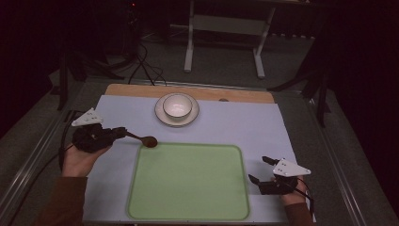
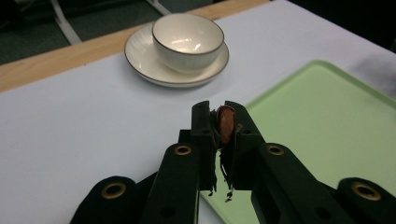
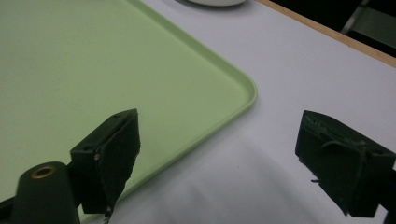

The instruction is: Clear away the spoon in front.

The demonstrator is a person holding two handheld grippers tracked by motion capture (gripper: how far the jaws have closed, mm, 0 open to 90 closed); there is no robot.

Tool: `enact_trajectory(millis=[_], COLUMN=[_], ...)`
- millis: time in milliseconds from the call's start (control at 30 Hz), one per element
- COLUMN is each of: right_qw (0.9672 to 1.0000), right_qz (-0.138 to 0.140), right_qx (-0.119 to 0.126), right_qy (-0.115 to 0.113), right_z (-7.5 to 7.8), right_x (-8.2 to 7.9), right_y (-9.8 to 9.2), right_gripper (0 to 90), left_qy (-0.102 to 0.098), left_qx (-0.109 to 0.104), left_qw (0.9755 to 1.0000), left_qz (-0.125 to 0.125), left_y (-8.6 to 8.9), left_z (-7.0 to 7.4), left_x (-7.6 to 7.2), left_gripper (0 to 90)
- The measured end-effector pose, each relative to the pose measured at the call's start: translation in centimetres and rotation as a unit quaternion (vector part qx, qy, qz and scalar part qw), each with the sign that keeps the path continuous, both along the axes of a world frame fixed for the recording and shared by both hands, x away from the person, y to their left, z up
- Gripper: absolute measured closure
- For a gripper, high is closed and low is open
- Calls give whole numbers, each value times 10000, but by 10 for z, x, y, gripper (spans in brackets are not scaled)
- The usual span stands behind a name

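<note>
Nearest to us, the right gripper rests on the bench just off the right edge of the green tray, its fingers spread wide with nothing between them; we judge it is parked there to stay clear of the tray while the other hand works. The tray itself lies bare, with its near-right corner rounding off in front of those fingers in the right gripper view. At the tray's far-left corner, the left gripper has its fingers closed narrow on the handle of a brown wooden spoon, so the spoon sticks out ahead of the fingers with its bowl just at the tray's rim; whether the bowl touches the rim we cannot tell. In the left gripper view the spoon sits edge-on between the fingers, a grip that likely keeps it from rolling as it is carried. Beyond the tray's far edge, well apart from it, a white bowl stands upright on a saucer, near the bench's wooden far border.
</note>
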State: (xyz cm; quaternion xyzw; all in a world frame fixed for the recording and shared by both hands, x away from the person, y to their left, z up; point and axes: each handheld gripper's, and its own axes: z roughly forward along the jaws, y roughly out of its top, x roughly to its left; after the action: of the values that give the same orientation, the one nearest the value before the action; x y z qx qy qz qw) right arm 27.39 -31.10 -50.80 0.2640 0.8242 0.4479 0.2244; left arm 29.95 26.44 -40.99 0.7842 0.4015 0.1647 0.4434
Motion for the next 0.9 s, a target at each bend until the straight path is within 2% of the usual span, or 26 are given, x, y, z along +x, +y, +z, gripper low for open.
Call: enact_trajectory(millis=[300, 400, 500, 600, 667, 700, 900], right_qw=[10000, 10000, 10000, 10000, 10000, 10000, 10000], right_qz=[-1, 1, -2, -7, 0, 0, -1], right_qx=[1, -7, -3, -6, -12, -16, -9], right_qy=[0, 8, 6, 11, 19, 19, 12], right_z=[0, 0, 0, 0, 0, 0, 0], right_x=[0, 0, 0, 0, 0, 0, 0], right_y=[0, 0, 0, 0, 0, 0, 0], right_gripper=[138, 138, 138, 138, 138, 138, 138], left_qy=[241, 394, 502, 499, 493, 442, 281], left_qx=[47, 103, 20, 101, 49, -13, -264], left_qw=[9997, 9991, 9986, 9983, 9982, 9980, 9969], left_qz=[10, 108, 168, 282, 345, 452, 690], left_y=[3, 2, 0, -4, -5, -7, -15], left_z=[-5, -12, -17, -18, -19, -18, -18], left_x=[-4, 3, 11, 20, 25, 32, 48], left_gripper=[834, 834, 833, 833, 825, 820, 803])
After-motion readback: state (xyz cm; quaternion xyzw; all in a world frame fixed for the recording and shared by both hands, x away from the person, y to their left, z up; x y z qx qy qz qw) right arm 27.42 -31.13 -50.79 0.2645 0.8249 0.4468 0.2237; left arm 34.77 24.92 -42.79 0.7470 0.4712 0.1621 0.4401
